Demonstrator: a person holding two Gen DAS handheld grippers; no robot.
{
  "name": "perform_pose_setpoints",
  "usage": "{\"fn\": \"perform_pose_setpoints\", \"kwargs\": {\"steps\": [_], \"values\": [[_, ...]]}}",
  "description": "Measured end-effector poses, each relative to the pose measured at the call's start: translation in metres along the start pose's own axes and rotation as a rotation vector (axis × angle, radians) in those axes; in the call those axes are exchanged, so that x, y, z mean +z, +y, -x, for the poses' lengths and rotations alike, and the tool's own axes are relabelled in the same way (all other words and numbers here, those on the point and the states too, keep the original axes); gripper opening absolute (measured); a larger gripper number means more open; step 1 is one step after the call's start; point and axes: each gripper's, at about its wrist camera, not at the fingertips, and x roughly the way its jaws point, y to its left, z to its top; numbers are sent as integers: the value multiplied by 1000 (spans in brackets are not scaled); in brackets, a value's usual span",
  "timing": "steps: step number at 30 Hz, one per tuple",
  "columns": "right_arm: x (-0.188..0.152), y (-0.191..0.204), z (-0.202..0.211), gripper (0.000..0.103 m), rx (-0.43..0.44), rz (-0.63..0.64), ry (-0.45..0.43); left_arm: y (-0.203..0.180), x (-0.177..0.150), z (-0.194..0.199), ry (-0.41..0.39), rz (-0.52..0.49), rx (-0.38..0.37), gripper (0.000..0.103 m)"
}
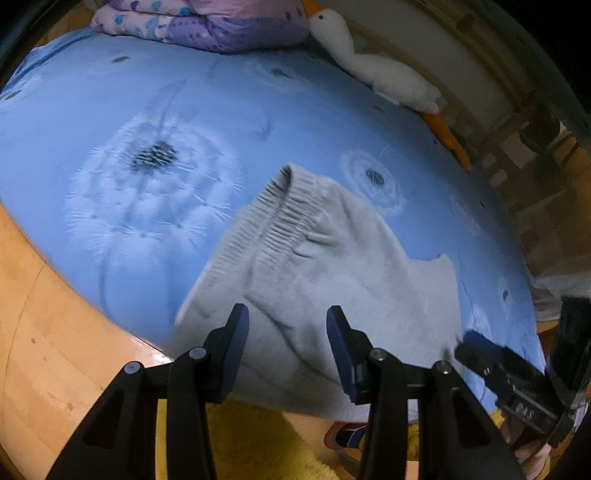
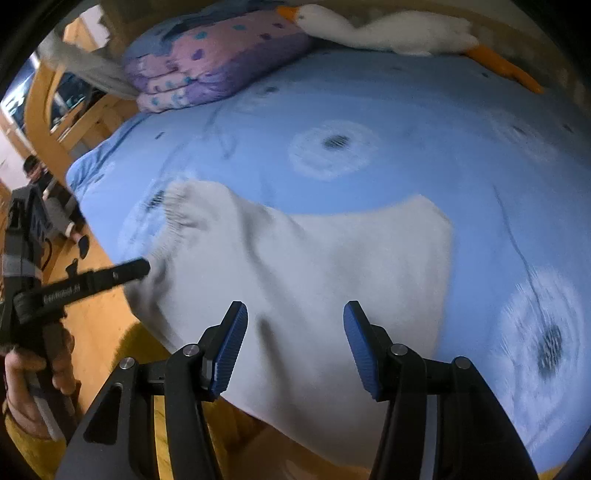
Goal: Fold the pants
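Observation:
Light grey pants lie folded on the blue bed near its front edge, the ribbed waistband toward the far left. They also show in the right wrist view. My left gripper is open, just above the pants' near part, holding nothing. My right gripper is open, above the pants' near edge, empty. The right gripper shows at the right of the left wrist view; the left gripper shows at the left of the right wrist view, near the waistband end.
The blue dandelion-print bed cover spreads around the pants. A folded purple quilt and a white plush goose lie at the far side. The wooden bed frame runs along the front. A person sits on the floor at the left.

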Motion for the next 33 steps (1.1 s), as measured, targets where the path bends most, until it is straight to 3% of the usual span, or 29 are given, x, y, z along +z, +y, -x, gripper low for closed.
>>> {"fn": "perform_pose_setpoints", "kwargs": {"steps": [5, 6, 7, 10, 13, 15, 18, 20, 21, 26, 29, 33], "values": [[-20, -28, 0, 55, -14, -73, 17, -3, 2, -27, 16, 14, 72, 45], [-21, -29, -1, 55, -12, -83, 20, -4, 1, -26, 1, 14, 81, 36], [-23, -33, -1, 55, -9, -93, 21, -5, 1, -24, -11, 10, 102, 13], [-27, -36, 0, 55, -10, -97, 17, 2, 0, -8, -55, 38, 31, 11], [-29, -36, 1, 55, -13, -90, 10, 4, -2, 27, -127, 20, 33, 11], [-31, -36, 2, 55, -8, -87, 8, 8, -3, 37, -135, 9, 39, 11], [-34, -38, -1, 55, -5, -88, 15, 22, -9, 24, -69, 25, 60, 11], [-37, -38, -8, 55, -4, -89, 36, 34, -16, 3, -15, 39, 99, 17], [-38, -37, -13, 55, -7, -80, 49, 37, -20, -5, -7, 34, 112, 23], [-42, -33, -18, 55, -27, -25, 63, 30, -16, 1, 0, -19, 154, 29], [-39, -37, -11, 55, -17, -69, 60, 16, -8, 23, -43, -40, 151, 30], [-20, -43, 6, 55, 2, -102, -31, -14, 8, 38, -122, -118, 107, 42]]}}
